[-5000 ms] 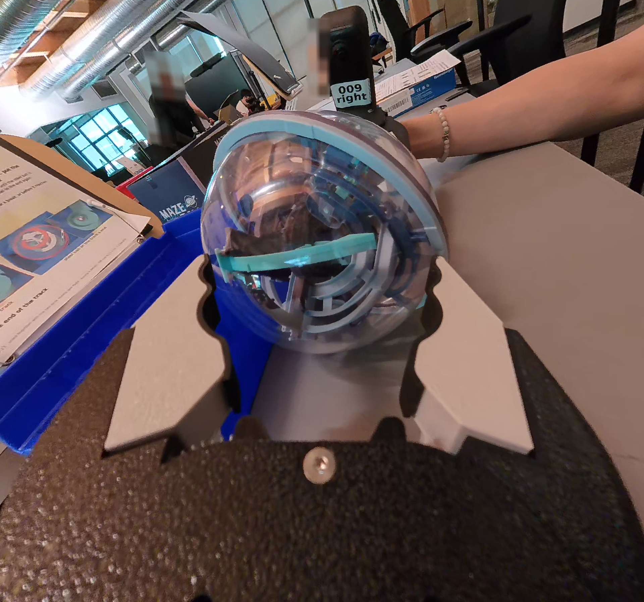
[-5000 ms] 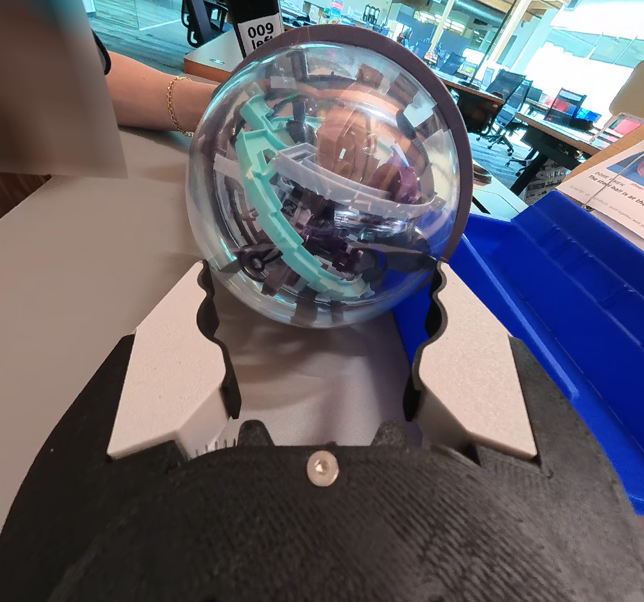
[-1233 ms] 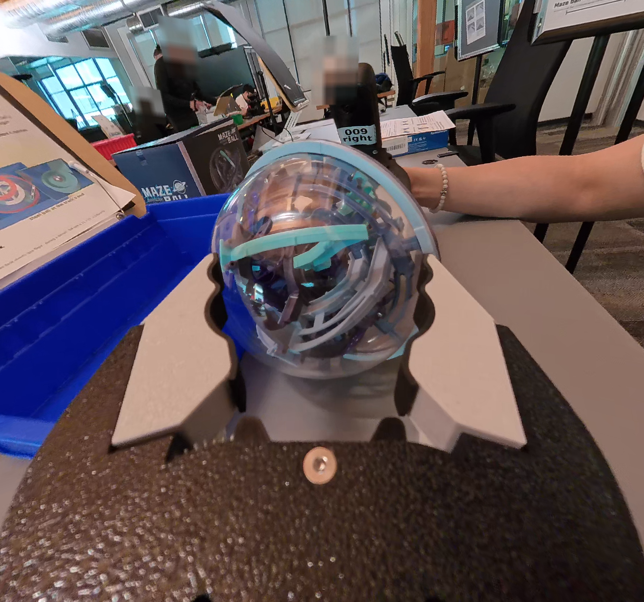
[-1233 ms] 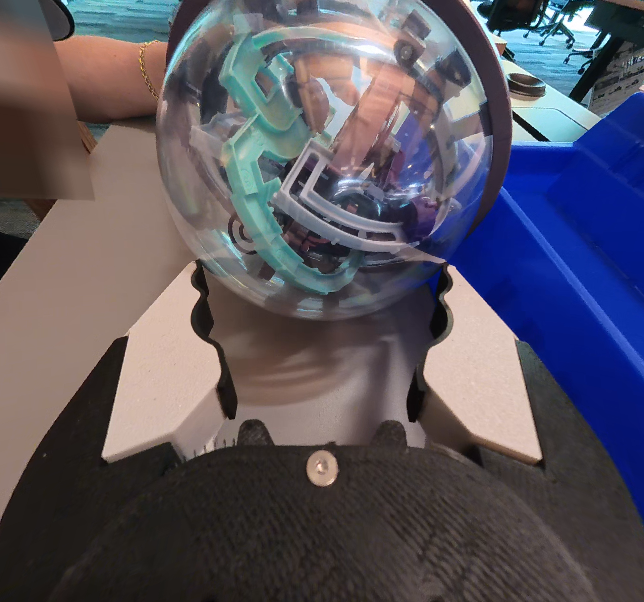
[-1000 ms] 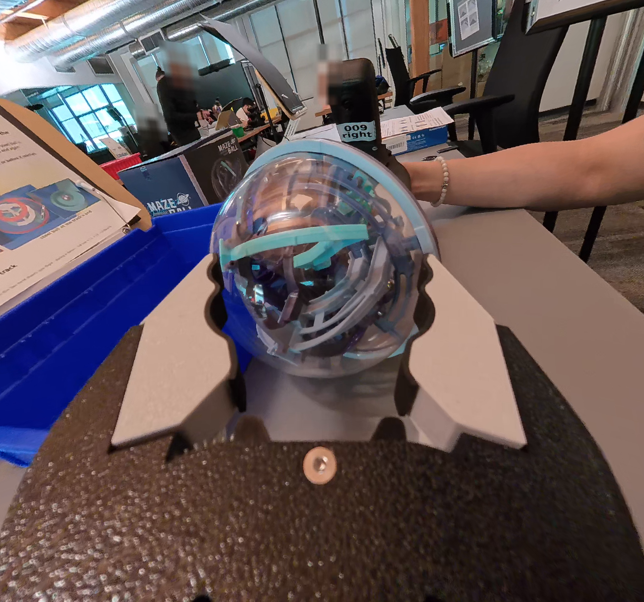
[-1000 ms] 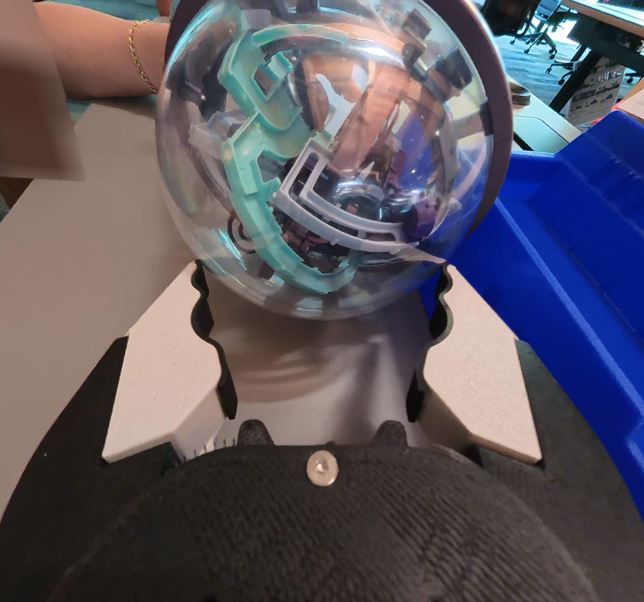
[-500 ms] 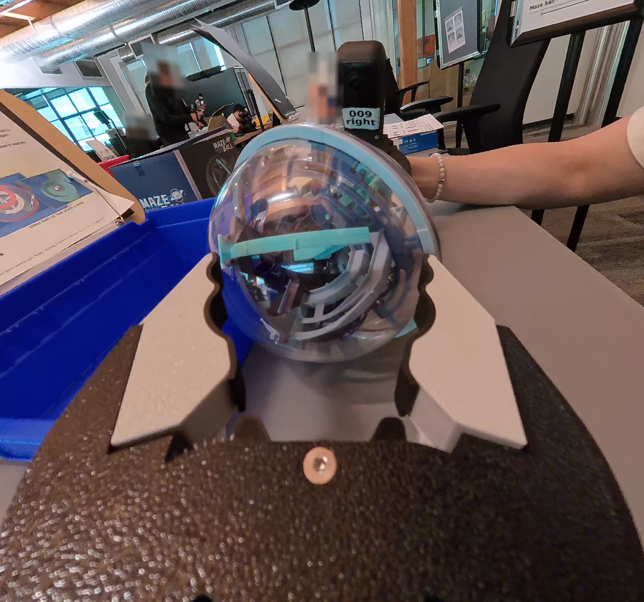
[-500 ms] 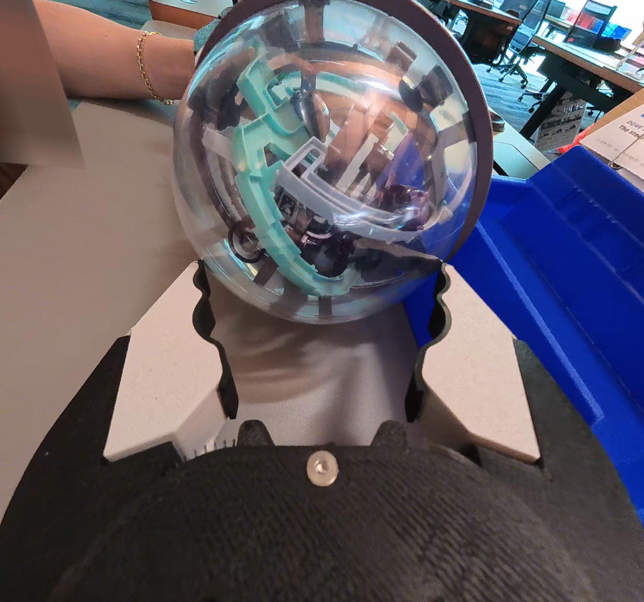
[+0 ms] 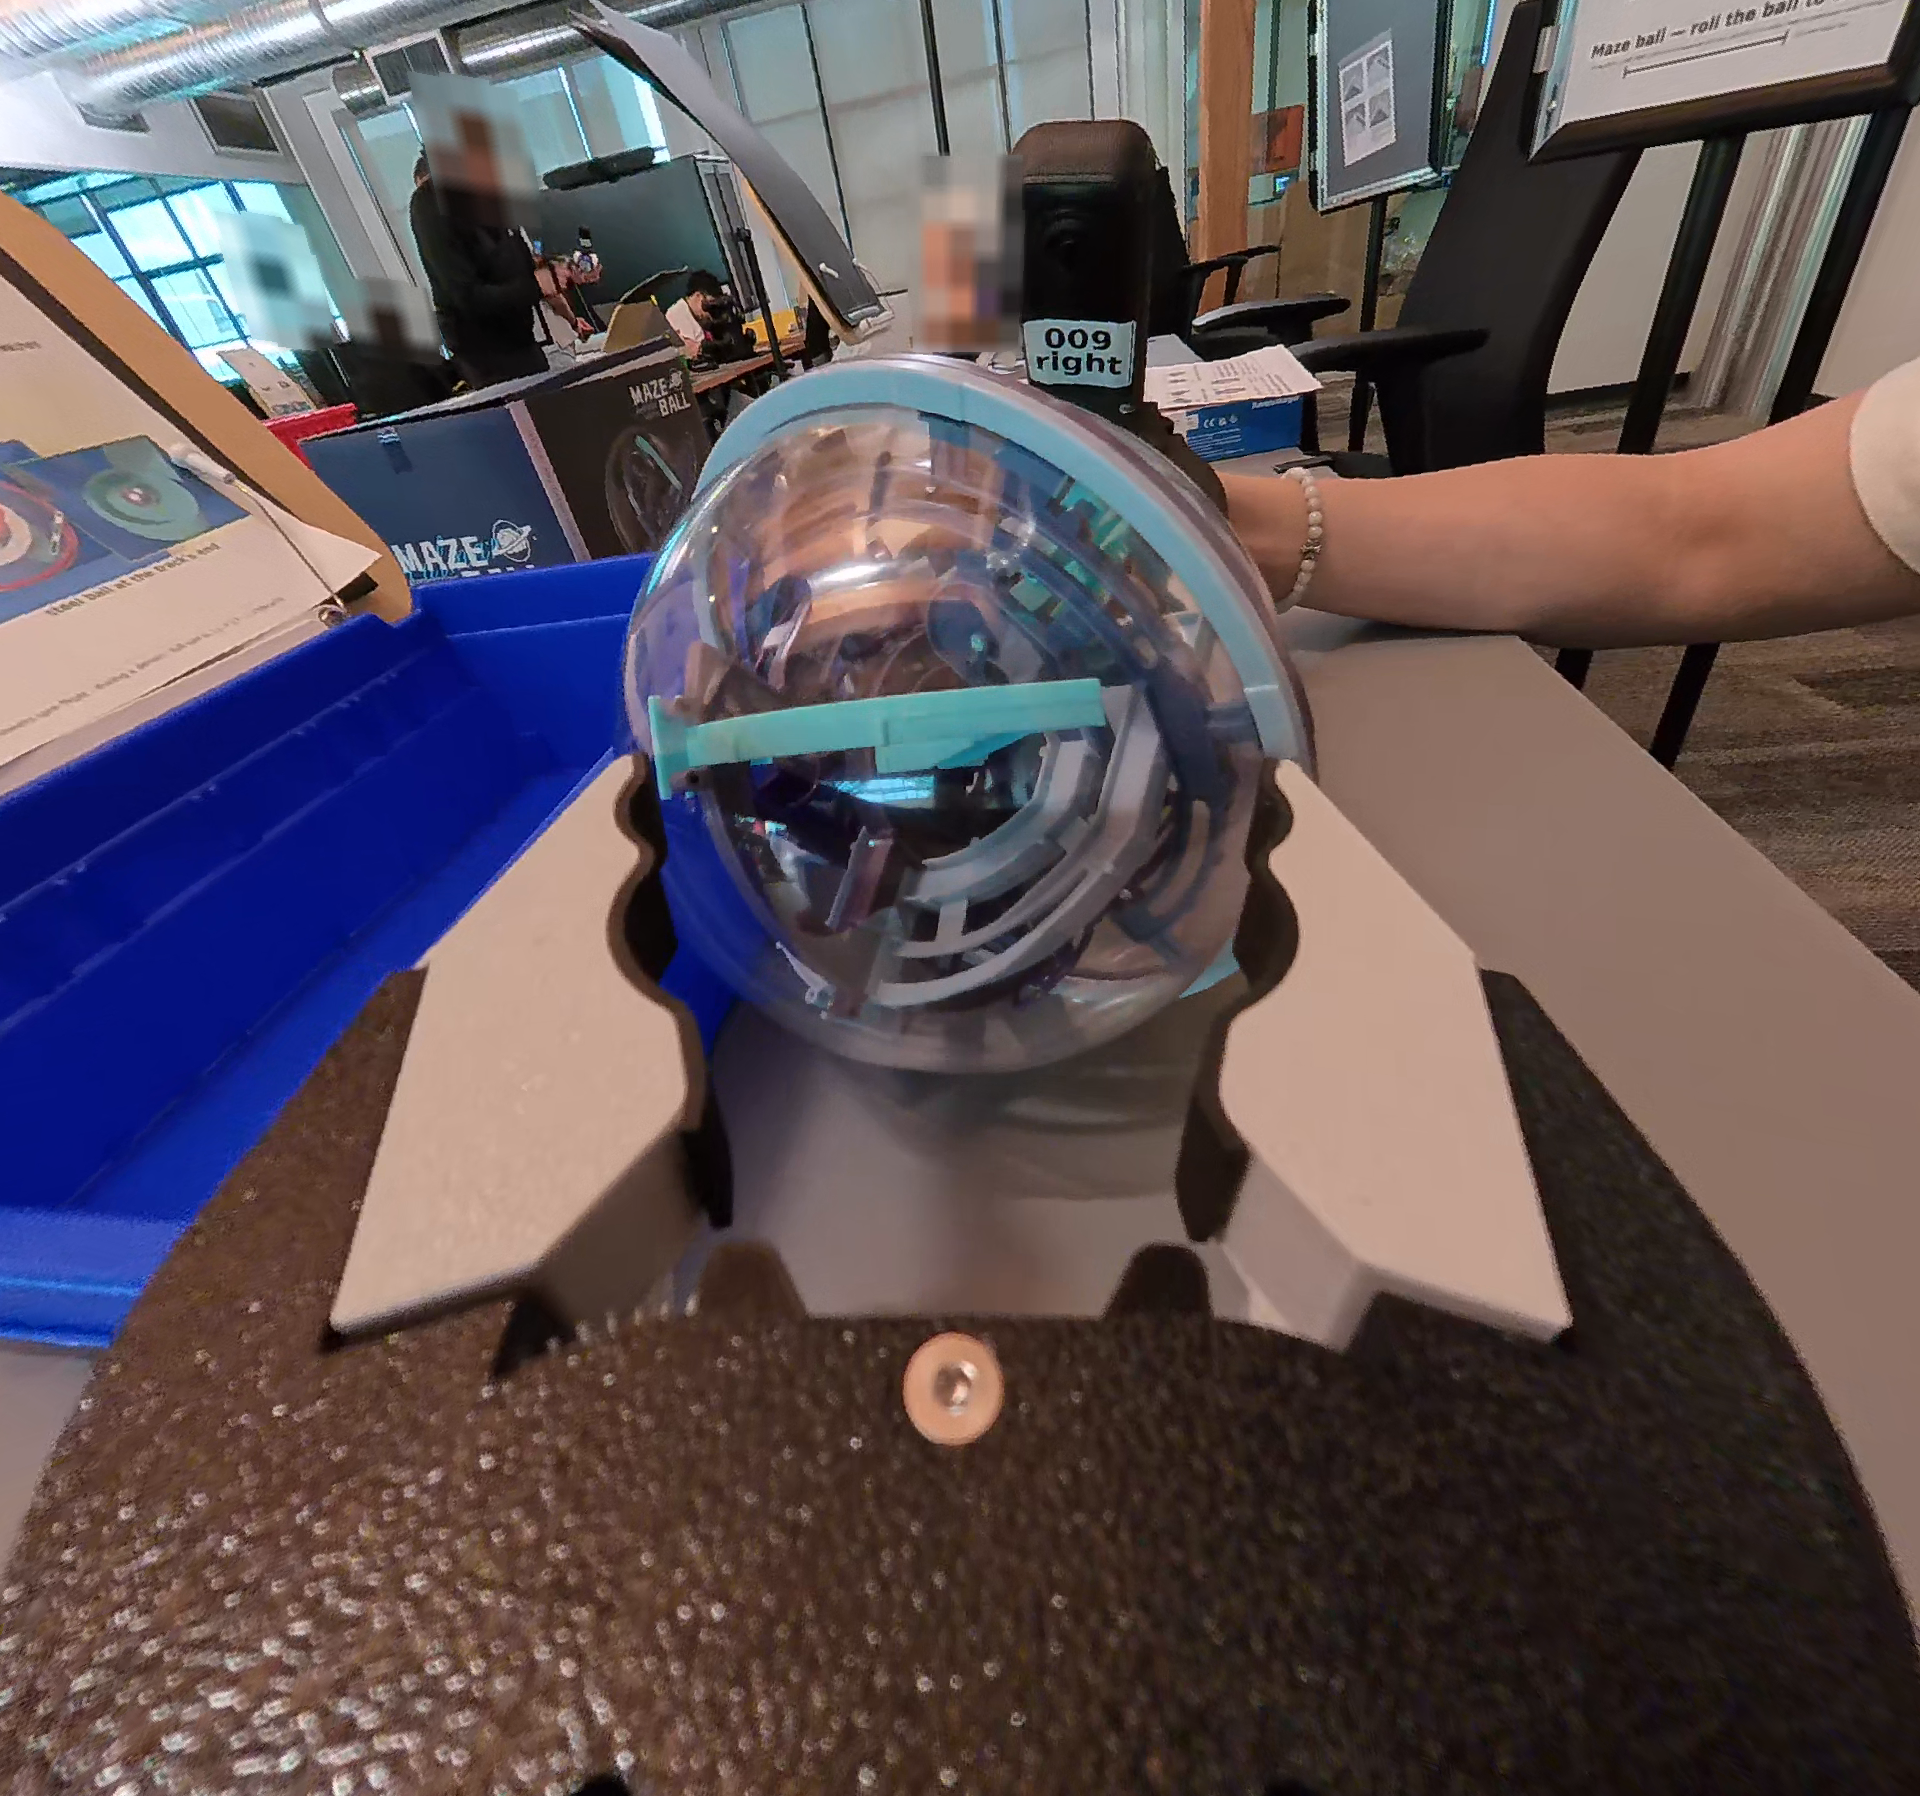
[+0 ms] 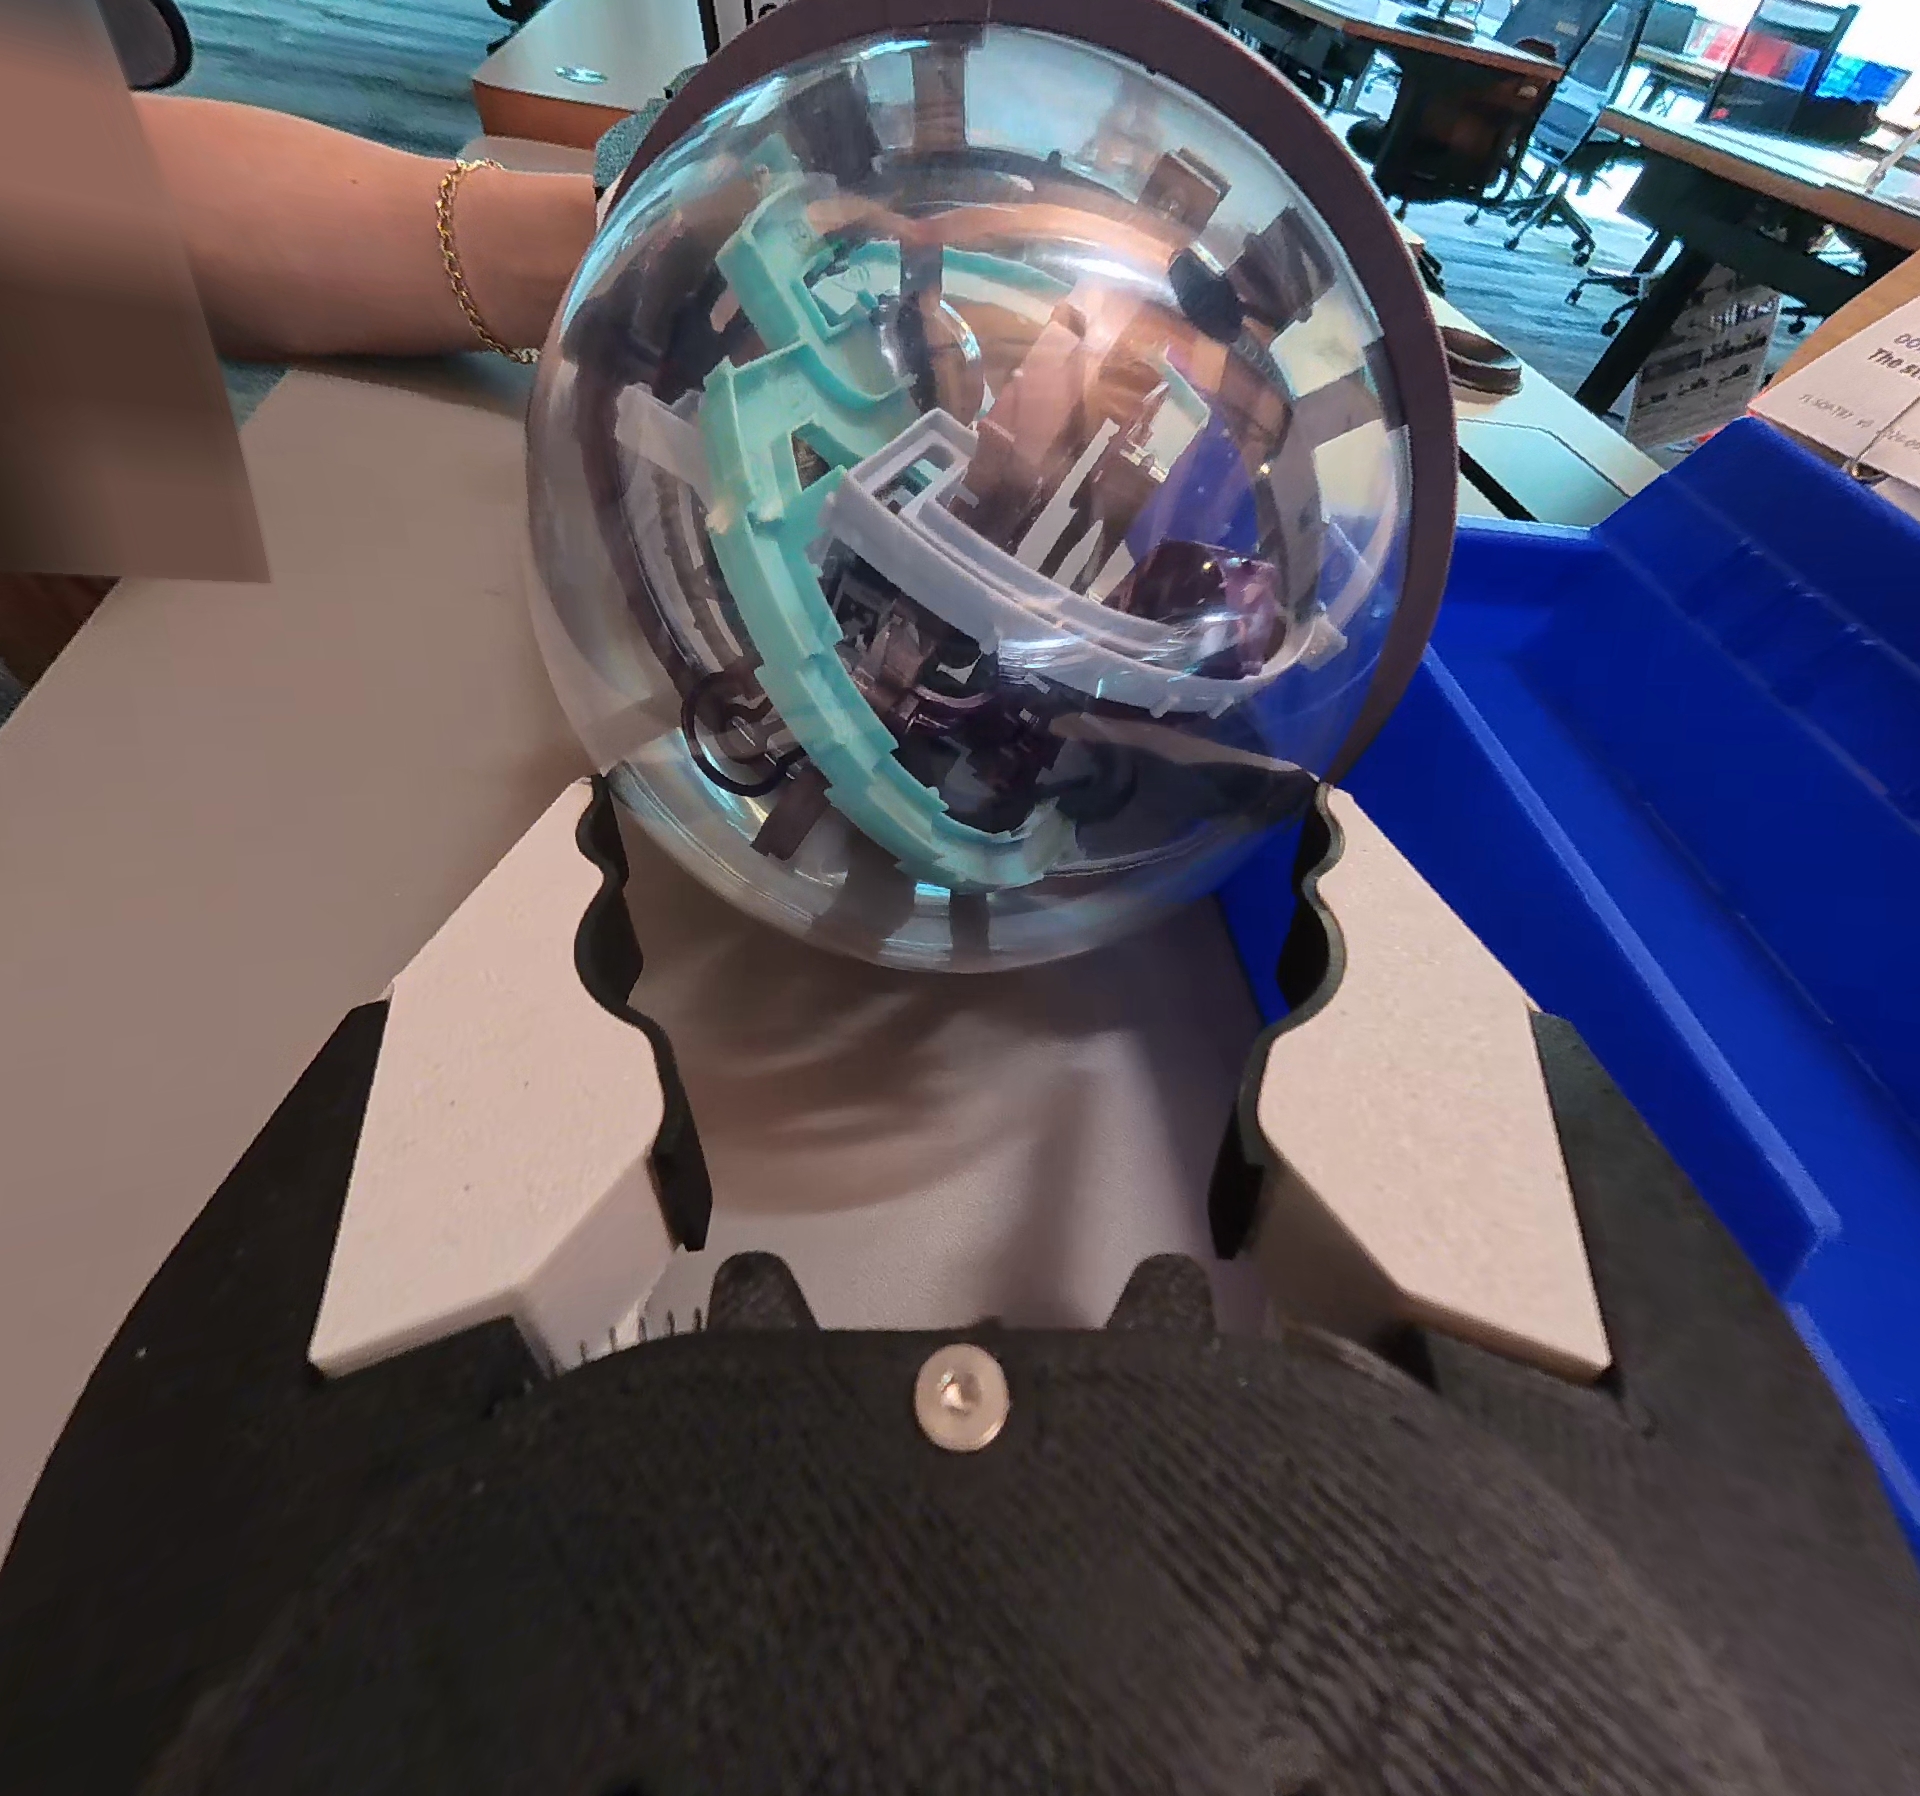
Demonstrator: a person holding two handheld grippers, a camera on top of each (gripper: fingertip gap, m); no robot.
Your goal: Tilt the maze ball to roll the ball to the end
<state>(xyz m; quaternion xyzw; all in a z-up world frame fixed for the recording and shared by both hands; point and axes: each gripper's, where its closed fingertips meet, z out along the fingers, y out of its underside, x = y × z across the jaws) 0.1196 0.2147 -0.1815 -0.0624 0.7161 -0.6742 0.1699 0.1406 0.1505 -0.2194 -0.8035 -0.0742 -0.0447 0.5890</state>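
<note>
Holding state: maze ball (image 9: pixel 956 738) clamped from opposite sides, raised above the grey table (image 9: pixel 1558 863).
Left gripper (image 9: pixel 954 873): fingers spread wide, pads pressed against the sphere's flanks.
Right gripper (image 10: pixel 956 853): same wide grip on the maze ball (image 10: pixel 977 458).
Equator ring: tilted off vertical.
Blue bin (image 10: pixel 1662 759): just beside the sphere.
Inner steel ball: position cannot be determined.
</note>
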